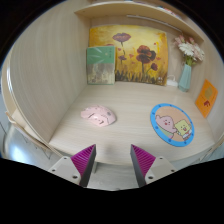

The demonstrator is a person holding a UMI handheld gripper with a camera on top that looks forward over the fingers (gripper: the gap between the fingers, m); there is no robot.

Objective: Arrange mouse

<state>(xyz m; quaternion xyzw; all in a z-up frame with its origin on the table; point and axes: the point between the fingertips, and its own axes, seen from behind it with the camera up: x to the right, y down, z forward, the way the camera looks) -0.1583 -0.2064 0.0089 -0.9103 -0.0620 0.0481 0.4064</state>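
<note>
A pale pink mouse (98, 116) lies on the light wooden desk (125, 125), beyond my left finger. A round blue mouse pad (172, 122) with a cartoon figure lies to the right of it, beyond my right finger. My gripper (113, 163) is open and empty, well short of both. Its magenta pads (84, 159) face each other with bare desk between them.
A flower painting (128, 54) leans on the back wall, with a greenish book (100, 65) standing in front of it on the left. A blue vase with pink flowers (186, 62) stands at the back right. An orange card (207, 98) lies at the far right.
</note>
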